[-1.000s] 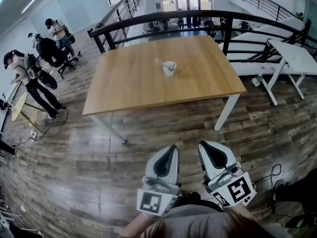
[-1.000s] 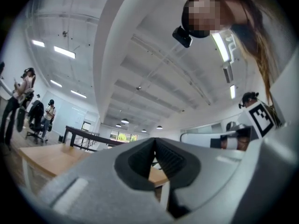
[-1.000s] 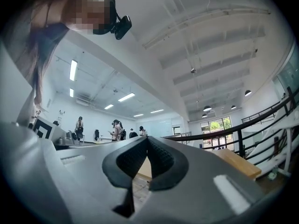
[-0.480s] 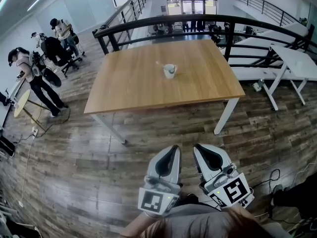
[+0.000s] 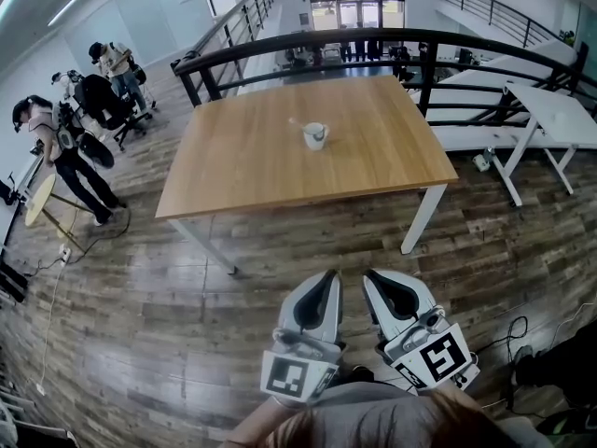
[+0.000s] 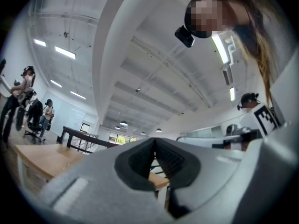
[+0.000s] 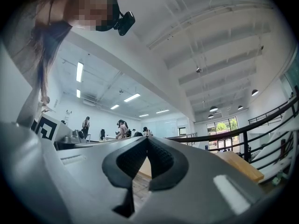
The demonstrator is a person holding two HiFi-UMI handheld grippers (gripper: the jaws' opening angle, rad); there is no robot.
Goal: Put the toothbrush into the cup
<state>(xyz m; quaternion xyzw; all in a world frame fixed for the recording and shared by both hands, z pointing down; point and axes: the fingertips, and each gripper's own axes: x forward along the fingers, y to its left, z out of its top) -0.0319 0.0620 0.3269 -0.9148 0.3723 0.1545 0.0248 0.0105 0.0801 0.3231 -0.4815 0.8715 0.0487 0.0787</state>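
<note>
As far as I could tell, almost nothing had changed over the last second: my left gripper point(image 5: 326, 278) and right gripper point(image 5: 373, 280) stayed at the bottom centre of the head view, both clenched on nothing, well apart from the table point(image 5: 242, 171). The toothbrush point(image 5: 298, 123) already stood in the cup point(image 5: 317, 136) in the upper middle of the frame, handle leaning up-left. I judged the task finished.

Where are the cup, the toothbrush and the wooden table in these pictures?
cup point(image 5: 317, 136): head view, on its white side wall.
toothbrush point(image 5: 297, 123): head view, on the thin pale end showing up and left of the cup.
wooden table point(image 5: 242, 171): head view, on a bare part of the tabletop.
</note>
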